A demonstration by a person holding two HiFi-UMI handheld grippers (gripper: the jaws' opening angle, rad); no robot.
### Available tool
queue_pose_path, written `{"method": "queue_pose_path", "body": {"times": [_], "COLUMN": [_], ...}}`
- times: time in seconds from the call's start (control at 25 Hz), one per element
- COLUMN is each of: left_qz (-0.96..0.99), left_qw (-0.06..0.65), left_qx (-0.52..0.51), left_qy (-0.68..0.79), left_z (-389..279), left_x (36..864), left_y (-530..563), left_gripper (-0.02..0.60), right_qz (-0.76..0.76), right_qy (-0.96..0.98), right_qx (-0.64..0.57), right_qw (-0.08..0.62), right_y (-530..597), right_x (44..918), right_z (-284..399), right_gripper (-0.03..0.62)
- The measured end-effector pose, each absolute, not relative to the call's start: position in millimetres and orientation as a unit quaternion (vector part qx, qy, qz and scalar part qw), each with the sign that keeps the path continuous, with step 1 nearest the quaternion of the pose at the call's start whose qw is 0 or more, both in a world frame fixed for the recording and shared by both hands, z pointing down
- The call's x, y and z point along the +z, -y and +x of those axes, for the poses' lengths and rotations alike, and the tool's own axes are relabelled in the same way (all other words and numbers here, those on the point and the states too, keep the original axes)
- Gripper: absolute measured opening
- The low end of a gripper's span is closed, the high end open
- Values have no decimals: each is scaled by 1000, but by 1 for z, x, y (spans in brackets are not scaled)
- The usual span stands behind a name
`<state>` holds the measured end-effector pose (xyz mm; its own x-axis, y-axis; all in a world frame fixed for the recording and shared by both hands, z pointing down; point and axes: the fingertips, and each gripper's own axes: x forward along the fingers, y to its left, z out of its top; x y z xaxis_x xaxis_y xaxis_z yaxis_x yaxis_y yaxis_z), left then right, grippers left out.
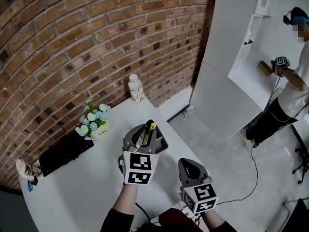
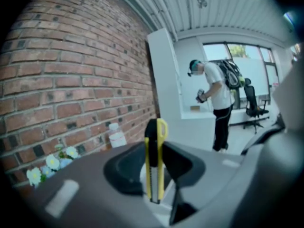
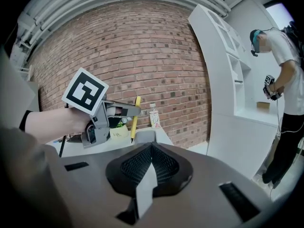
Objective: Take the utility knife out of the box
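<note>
A yellow and black utility knife (image 1: 148,131) stands upright between the jaws of my left gripper (image 1: 146,138), which is shut on it. The knife hangs just above the small grey box (image 1: 163,147) on the white table. In the left gripper view the knife (image 2: 155,159) rises straight up in the left gripper (image 2: 156,179). The right gripper view shows the left gripper (image 3: 128,111) with the knife (image 3: 135,118) over the box (image 3: 144,136). My right gripper (image 1: 191,169) is lower right of the box, shut and empty, as its own view shows too (image 3: 151,148).
A white bottle (image 1: 135,87) stands by the brick wall. A pot of pale flowers (image 1: 93,120) and a black flat object (image 1: 65,152) lie at the table's (image 1: 72,192) left. At the right, a person (image 1: 292,93) works at a white shelf unit (image 1: 251,37).
</note>
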<state>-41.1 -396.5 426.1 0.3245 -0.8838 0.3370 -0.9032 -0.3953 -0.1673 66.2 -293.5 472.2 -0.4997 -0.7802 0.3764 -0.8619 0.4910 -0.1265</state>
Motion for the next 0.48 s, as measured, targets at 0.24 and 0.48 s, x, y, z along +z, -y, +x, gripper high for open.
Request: {"method": "queue_pose_path", "body": {"times": [0.24, 0.48], "left_qz": [806, 798], "left_qw": [26, 28], "left_qx": [177, 162], "left_qy": [565, 580], "left_z": [-58, -77], "left_x": [419, 410], "left_y": [381, 360], "left_gripper": [115, 115], "right_qz": [475, 460], "right_qy": [858, 868], "right_qx": [145, 135], "right_qw": [134, 132], "right_y": [286, 278], "right_x": [468, 461], "right_z": [59, 41], "right_gripper": [8, 8]}}
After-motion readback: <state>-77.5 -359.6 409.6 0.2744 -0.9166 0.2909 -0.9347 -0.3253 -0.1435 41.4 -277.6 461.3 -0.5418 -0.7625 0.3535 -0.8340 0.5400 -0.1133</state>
